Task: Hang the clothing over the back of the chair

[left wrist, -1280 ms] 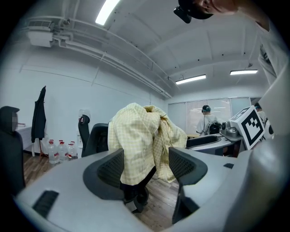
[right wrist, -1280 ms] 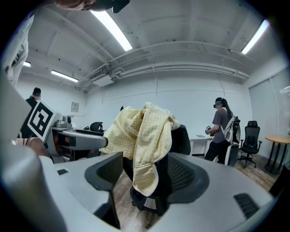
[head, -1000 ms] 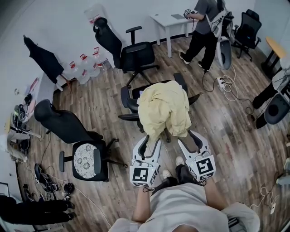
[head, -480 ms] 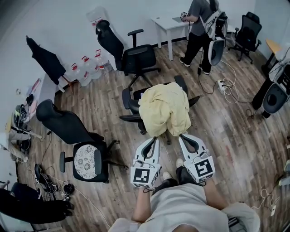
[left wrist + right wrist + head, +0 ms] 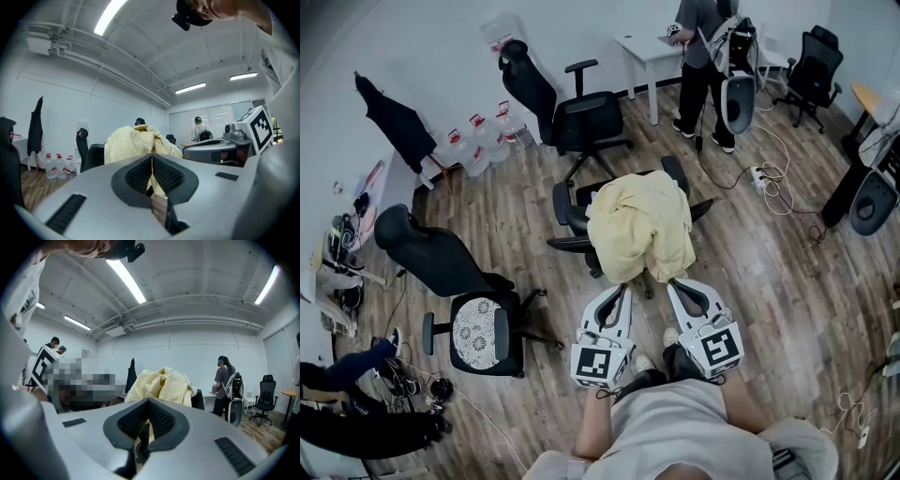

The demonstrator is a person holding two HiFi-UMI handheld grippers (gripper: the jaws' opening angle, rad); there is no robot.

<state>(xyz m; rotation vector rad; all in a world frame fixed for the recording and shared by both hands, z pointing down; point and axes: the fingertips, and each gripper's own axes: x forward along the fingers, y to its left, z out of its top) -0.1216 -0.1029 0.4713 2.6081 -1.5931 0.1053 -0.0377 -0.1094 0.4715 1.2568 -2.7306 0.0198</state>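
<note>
A pale yellow garment (image 5: 639, 225) lies draped over the back of a black office chair (image 5: 565, 202) in the middle of the wooden floor. Its lower hem hangs toward me. My left gripper (image 5: 623, 287) is at the hem's left part and my right gripper (image 5: 673, 282) at its right part. In the left gripper view the jaws (image 5: 152, 157) are closed with a strip of yellow cloth (image 5: 131, 140) pinched between the pads. The right gripper view shows the same: jaws (image 5: 149, 401) closed, yellow cloth (image 5: 161, 383) running up from between them.
A second black chair (image 5: 572, 108) stands behind, and another with a patterned cushion (image 5: 476, 330) at the left. Water bottles (image 5: 483, 141) line the wall. A person (image 5: 703, 56) stands at a white desk (image 5: 649, 45). A power strip and cables (image 5: 764, 173) lie at the right.
Both grippers' jaws, open around the hem a second ago, have closed on it. The person at the desk has shifted further back; someone's leg has come in at the lower left.
</note>
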